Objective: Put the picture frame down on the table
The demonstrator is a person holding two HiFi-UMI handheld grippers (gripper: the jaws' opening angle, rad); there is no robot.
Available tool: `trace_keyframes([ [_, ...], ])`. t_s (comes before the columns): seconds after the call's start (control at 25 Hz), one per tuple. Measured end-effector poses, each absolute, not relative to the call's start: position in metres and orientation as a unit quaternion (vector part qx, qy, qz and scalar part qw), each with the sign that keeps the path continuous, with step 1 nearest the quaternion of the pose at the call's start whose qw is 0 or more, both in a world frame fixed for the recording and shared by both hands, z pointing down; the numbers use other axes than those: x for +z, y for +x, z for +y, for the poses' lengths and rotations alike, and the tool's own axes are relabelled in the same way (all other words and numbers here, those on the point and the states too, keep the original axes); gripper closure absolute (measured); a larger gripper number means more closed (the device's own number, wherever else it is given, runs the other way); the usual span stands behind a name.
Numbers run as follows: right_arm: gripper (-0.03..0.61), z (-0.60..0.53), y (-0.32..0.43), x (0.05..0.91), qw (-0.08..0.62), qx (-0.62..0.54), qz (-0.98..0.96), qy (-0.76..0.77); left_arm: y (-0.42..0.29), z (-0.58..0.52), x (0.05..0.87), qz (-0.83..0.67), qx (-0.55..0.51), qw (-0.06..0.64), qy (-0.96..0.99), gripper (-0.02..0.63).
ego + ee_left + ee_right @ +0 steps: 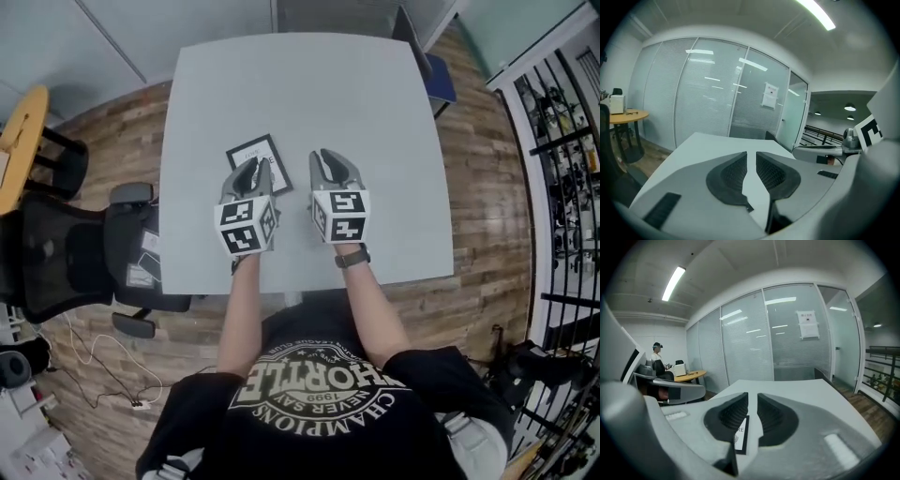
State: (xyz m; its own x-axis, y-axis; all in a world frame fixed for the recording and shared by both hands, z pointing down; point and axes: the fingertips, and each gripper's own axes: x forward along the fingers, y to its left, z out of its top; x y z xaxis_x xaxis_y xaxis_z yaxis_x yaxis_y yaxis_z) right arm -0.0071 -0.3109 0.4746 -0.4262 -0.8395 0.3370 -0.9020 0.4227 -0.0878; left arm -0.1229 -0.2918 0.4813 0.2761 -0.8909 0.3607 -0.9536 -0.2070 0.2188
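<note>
On the table, a bit left of the middle, the frame lies flat, face up. I think the job is done: the frame is down and nothing holds it. All that is left, as far as I can tell, is to pull the tools away. The frame has a dark rim and a white sheet inside with some small print that I cannot read. It sits a little crooked to the table edge. The left gripper is just near of it, tips almost at its near edge. Its jaws are close, with a thin gap, and only bare table shows between them. The right gripper is just to the right of the frame. Its jaws have a thin gap too and hold nothing. In the right gripper view the frame shows flat on the table past the jaws.
</note>
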Motion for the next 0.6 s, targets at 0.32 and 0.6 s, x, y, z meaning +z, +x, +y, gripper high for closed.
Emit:
trace_keyframes([
  [0.32, 0.534, -0.258, 0.019, 0.417, 0.075, 0.085, -0.833, 0.541, -0.087, -0.246, 0.423, -0.578, 0.056, 0.143, 0.801, 0.57],
  [0.6, 0.56, -0.227, 0.042, 0.385, 0.047, 0.066, -0.835, 0.544, -0.057, -0.219, 0.393, -0.571, 0.045, 0.112, 0.812, 0.597],
])
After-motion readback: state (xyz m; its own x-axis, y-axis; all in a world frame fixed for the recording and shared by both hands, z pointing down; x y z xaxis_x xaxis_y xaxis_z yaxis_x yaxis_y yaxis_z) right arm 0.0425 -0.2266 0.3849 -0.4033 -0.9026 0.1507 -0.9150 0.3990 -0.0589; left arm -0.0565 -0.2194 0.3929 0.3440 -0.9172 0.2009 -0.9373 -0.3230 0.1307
